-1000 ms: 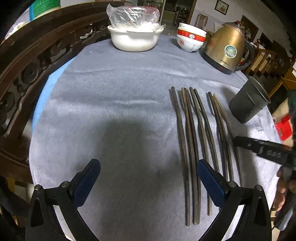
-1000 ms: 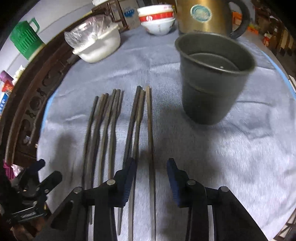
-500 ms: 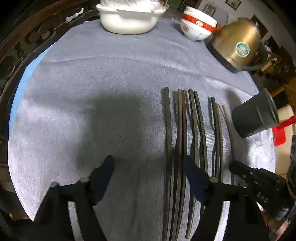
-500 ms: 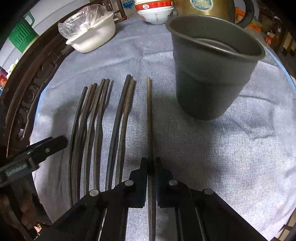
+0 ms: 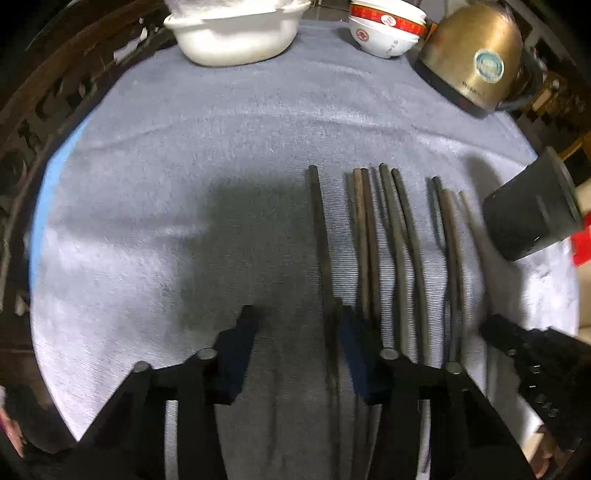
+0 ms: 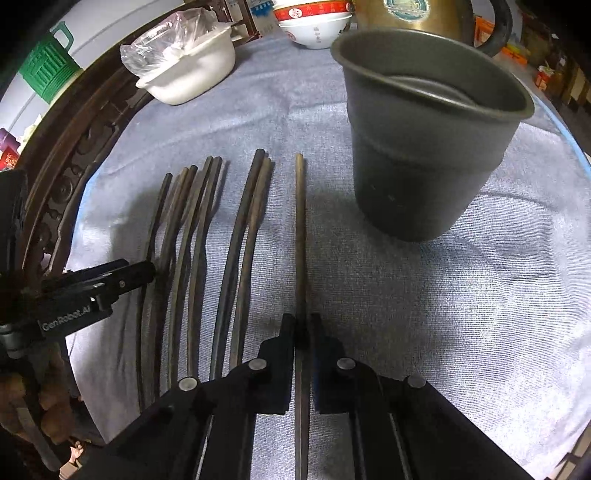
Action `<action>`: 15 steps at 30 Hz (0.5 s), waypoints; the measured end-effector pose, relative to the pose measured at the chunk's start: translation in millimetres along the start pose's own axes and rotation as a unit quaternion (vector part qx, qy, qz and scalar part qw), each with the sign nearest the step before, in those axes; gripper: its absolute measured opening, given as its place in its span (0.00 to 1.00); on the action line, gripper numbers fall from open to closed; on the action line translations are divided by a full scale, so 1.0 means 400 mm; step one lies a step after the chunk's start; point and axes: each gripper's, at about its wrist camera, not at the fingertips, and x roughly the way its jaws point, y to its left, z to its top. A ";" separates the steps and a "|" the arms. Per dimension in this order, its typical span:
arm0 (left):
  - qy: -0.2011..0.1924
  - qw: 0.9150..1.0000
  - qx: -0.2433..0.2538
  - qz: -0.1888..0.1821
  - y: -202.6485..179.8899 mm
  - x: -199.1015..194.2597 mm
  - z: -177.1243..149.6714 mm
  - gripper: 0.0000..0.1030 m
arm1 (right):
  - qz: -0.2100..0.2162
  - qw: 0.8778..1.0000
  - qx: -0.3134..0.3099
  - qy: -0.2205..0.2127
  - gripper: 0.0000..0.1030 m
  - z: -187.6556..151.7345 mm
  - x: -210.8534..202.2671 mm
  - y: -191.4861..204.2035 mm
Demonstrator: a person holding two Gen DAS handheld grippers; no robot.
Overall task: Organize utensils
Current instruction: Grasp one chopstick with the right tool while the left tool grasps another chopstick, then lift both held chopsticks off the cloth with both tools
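Observation:
Several dark chopsticks [image 5: 400, 240] lie side by side on the grey cloth [image 5: 221, 147]. My left gripper [image 5: 297, 317] points down over the leftmost chopstick [image 5: 318, 221]. Its jaws are closing with that stick between them, close to the right finger [image 5: 351, 339] and apart from the left one. My right gripper [image 6: 303, 328] is shut on the rightmost chopstick [image 6: 300, 221], which lies flat and apart from the other chopsticks [image 6: 199, 229]. A dark grey cup [image 6: 424, 147] stands upright just right of that stick.
At the far side stand a white bowl with a plastic bag [image 5: 232, 33], stacked red-and-white bowls [image 5: 384, 29] and a golden kettle [image 5: 476, 55]. A carved wooden rim [image 6: 74, 177] runs along the left. The cup [image 5: 532, 210] is at the right edge.
My left gripper moved right across the cloth to straddle the leftmost chopstick, and its jaws narrowed. My right gripper's jaws came together on the rightmost chopstick.

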 end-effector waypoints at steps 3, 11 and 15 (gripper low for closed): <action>-0.002 1.000 0.012 0.010 -0.003 0.003 0.010 0.08 | -0.004 1.000 -0.002 0.001 0.09 0.004 0.005 0.011; 0.019 0.998 0.043 -0.030 0.090 -0.014 -0.028 0.06 | -0.007 1.000 -0.007 0.007 0.09 -0.023 0.013 0.038; 0.021 0.998 0.025 -0.054 0.143 -0.029 -0.080 0.06 | -0.005 1.000 -0.007 0.009 0.09 -0.063 0.005 0.044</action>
